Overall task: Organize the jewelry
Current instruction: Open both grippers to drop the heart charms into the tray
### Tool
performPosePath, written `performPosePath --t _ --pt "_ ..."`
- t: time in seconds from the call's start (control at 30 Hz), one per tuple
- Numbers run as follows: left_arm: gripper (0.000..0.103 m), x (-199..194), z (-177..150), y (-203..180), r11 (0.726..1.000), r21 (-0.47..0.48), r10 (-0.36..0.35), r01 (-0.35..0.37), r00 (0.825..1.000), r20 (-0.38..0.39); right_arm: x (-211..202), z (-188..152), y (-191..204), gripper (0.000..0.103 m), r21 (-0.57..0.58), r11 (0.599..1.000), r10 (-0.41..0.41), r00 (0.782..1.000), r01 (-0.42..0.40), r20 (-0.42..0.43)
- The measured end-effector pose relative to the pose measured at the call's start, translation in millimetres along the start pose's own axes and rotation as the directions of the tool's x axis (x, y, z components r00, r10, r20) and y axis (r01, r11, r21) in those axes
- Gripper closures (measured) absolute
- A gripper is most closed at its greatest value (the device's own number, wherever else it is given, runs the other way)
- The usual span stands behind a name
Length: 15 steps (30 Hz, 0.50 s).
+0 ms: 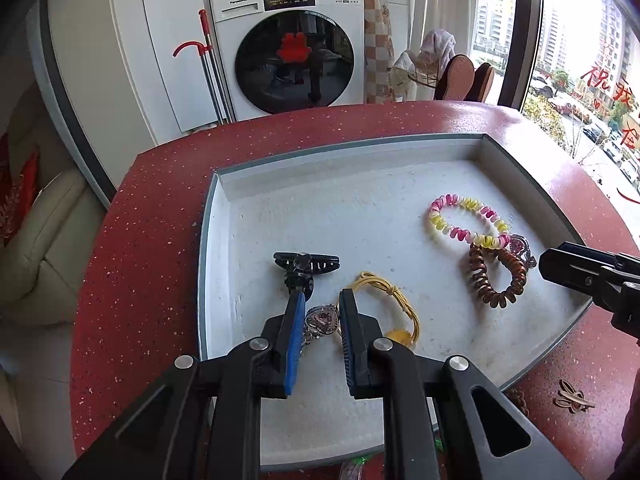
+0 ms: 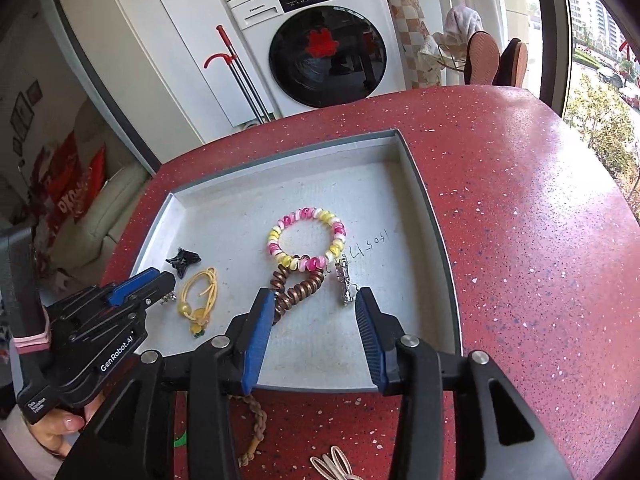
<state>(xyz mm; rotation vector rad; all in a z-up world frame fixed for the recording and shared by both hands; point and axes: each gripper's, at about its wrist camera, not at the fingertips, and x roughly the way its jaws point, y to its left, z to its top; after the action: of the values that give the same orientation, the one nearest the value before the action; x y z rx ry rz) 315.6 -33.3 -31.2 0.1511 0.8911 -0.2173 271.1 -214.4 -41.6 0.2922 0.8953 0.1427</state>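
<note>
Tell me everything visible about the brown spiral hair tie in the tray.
The brown spiral hair tie is a coppery, glossy, plastic-looking coil forming a closed loop. It lies flat on the white tray floor, its far side touching the pink-and-yellow spiral tie. A silver jewelled piece lies beside it; no fingers touch it.

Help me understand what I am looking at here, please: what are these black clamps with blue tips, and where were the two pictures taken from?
They are two hand-held grippers, each with a camera looking along its fingers, so each picture is one gripper's own view. The left gripper is closed on a sparkly heart-shaped piece. The right gripper is open and holds nothing. In the white tray on the red table lie a pink-and-yellow coil band, a brown coil band, a yellow cord and a black claw clip.
</note>
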Motion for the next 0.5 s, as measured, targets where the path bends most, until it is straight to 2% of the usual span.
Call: performPosePath --t 0.23,0.27,0.3,0.33,0.4,0.5 --pt "0.067 -13.1 5.6 4.5 0.999 -0.035 0.004 -0.003 1.0 0.025 -9.5 -8.3 1.8 0.056 0.003 1.0 -0.007 1.0 0.007 0.0" --pt "0.056 -13.5 6.6 5.0 0.999 -0.039 0.005 -0.004 1.0 0.022 -10.1 -9.3 0.5 0.056 0.004 1.0 -0.012 1.0 0.012 -0.005" --pt "0.036 -14.5 7.2 5.4 0.999 -0.043 0.003 -0.002 1.0 0.021 -10.4 -10.2 -0.8 0.056 0.006 1.0 -0.016 1.0 0.016 -0.012" --pt "0.0 -18.5 4.6 6.1 0.999 -0.054 0.006 -0.004 0.999 0.033 -11.6 -11.1 -2.5 0.056 0.01 1.0 -0.022 1.0 0.022 -0.013" --pt "0.0 -30.2 3.8 6.4 0.998 -0.065 0.016 -0.01 0.995 0.094 -13.6 -12.0 -5.9 0.056 0.019 0.999 -0.031 0.999 0.032 -0.013" --pt "0.0 -38.5 5.4 1.0 0.999 -0.036 0.013 -0.009 0.995 0.095 -18.1 -13.4 -10.3 0.056 0.042 0.999 -0.026 1.0 0.026 -0.015"
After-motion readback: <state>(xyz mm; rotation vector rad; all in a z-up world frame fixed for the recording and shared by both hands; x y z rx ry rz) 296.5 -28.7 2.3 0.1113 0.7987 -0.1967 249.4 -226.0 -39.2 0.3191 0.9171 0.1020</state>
